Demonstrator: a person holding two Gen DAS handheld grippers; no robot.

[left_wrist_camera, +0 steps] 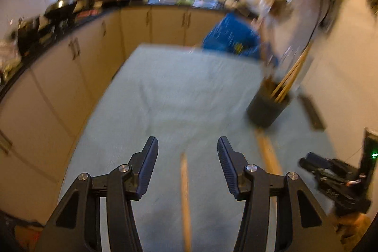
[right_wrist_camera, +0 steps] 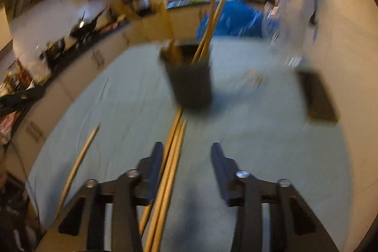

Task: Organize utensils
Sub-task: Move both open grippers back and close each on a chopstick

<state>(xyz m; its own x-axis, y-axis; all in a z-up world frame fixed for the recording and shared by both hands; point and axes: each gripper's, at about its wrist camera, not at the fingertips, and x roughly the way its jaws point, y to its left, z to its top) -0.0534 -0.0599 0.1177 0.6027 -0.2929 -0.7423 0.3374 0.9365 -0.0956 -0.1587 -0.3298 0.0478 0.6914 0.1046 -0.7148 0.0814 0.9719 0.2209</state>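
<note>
One dark holder (right_wrist_camera: 191, 84) stands on the counter (right_wrist_camera: 259, 134); four wooden sticks (right_wrist_camera: 170, 169) lie loose; a few more stand inside, too blurred to count.

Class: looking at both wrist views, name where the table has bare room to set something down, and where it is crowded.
Bare: the cloth left of the dark holder, toward the cabinets. Crowded: the near strip, with loose chopsticks under both open grippers.

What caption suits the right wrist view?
Open right gripper above loose chopsticks on the blue tablecloth, facing a dark holder.
</note>
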